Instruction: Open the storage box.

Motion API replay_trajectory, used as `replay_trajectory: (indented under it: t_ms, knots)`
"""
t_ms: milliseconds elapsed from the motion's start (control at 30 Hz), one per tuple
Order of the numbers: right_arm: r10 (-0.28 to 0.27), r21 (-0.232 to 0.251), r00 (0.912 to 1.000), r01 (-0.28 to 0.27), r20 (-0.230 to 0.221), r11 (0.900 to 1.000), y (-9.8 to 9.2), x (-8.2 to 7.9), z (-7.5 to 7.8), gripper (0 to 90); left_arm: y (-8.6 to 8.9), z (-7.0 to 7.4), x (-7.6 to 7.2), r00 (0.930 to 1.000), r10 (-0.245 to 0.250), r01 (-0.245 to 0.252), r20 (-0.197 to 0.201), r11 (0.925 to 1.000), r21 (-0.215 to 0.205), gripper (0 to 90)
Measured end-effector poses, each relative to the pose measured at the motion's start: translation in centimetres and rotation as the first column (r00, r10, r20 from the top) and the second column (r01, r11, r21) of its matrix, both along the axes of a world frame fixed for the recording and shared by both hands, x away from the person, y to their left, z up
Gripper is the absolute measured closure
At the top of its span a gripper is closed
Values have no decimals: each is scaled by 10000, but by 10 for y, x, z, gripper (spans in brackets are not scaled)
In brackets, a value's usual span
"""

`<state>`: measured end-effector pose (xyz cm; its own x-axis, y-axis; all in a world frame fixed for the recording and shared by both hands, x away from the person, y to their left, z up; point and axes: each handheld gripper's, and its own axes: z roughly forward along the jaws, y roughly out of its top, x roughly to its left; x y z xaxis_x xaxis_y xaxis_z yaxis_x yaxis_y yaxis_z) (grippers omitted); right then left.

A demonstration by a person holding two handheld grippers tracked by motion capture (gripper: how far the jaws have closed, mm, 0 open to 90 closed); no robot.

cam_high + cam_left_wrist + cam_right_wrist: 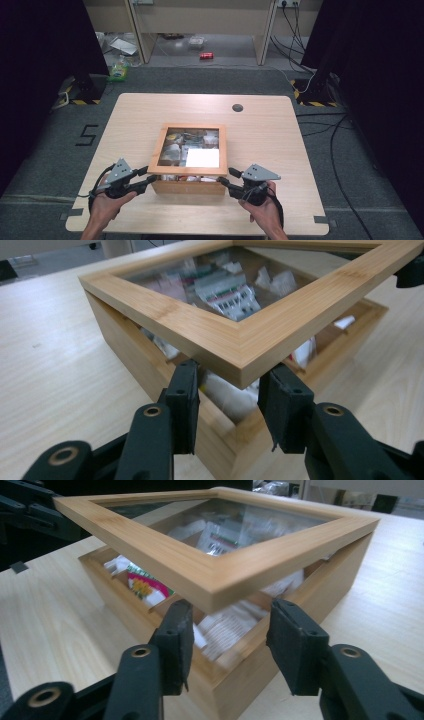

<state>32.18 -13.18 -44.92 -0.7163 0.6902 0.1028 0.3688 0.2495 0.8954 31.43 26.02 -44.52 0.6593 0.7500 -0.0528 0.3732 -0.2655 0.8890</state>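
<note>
A light wooden box (189, 187) holding several packets stands at the table's near middle. Its glass-paned lid (161, 146) is tilted up at the front, leaving a gap over the box (125, 345). My left gripper (149, 178) is at the lid's front left corner (245, 355), and its pads (186, 390) press both sides of that corner, shut on it. My right gripper (226, 179) is at the front right corner (215, 582). Its jaws stand apart just under that corner, and the fingers (295, 640) are not pressing it. Packets (227, 625) show through the gap.
The box sits on a pale wooden table (265, 130) with a dark round hole (237, 107) near its far edge. Beyond the table, on the grey floor, lie a red can (206, 55) and some litter. Dark stands flank both sides.
</note>
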Motion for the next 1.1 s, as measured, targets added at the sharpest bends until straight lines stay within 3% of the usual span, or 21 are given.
replay_trajectory:
  t_ms: [200, 367, 700, 1100]
  knots:
    - [-358, -86, 9993, 359, 89, 9993, -7, 8, 5, 495, 1, 18, 8, 9998, 180, -177, 79, 9990, -413, 612]
    - [-522, -144, 9984, 525, 194, 9985, -8, 15, 7, 492, 0, 29, 13, 9995, 297, -291, 115, 9985, -474, 610]
    - [-725, -33, 9968, 727, 329, 9974, -12, 27, 18, 494, -3, 31, 22, 9994, 351, -353, -52, 9980, -519, 610]
    - [-750, 95, 9948, 745, 687, 9972, -5, 39, 28, 489, -3, 40, 28, 9990, 430, -421, 107, 9968, -685, 610]
